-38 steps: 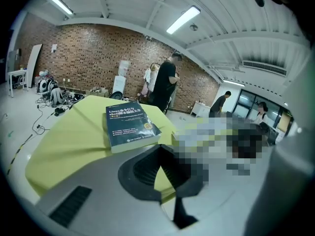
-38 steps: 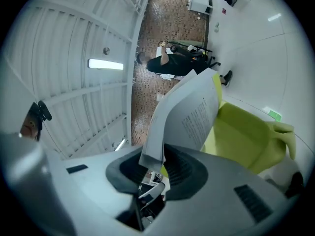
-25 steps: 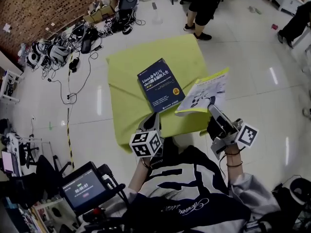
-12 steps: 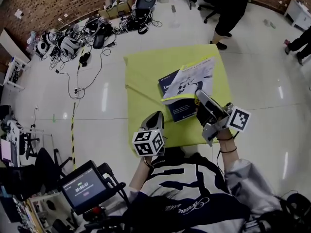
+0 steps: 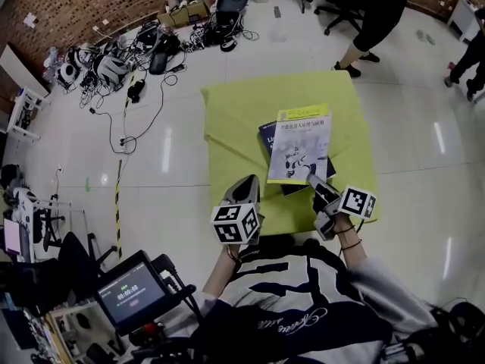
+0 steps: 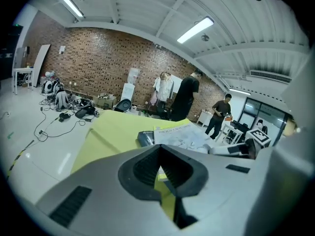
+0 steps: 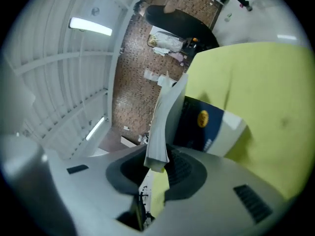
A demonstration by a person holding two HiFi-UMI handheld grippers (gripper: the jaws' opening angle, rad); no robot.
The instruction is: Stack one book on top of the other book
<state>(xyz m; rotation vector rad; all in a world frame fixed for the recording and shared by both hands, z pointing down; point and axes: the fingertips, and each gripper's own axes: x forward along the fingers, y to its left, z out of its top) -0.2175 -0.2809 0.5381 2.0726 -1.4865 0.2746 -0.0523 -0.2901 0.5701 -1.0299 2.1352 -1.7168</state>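
Observation:
A dark blue book [image 5: 266,133] lies on the yellow-green table [image 5: 242,105]. A yellow-and-white book [image 5: 299,146] lies flat over it and hides most of it. My right gripper [image 5: 312,179] grips that upper book by its near edge. Its jaws are closing, with the book's edge [image 7: 161,127] between the pads and the blue book [image 7: 206,122] just beyond. My left gripper [image 5: 244,184] hovers shut and empty over the table's near left edge, apart from both books. In the left gripper view, both books [image 6: 179,136] lie ahead and to the right.
People stand past the table's far end [image 5: 371,14] and at the right edge [image 5: 470,59]. Cables, bags and gear litter the floor at the upper left [image 5: 136,51]. A small screen [image 5: 129,294] sits by my body at the lower left.
My right gripper carried the yellow-and-white book leftward and down, from tilted in the air to flat over the blue book. My left gripper shifted slightly along the table's near edge.

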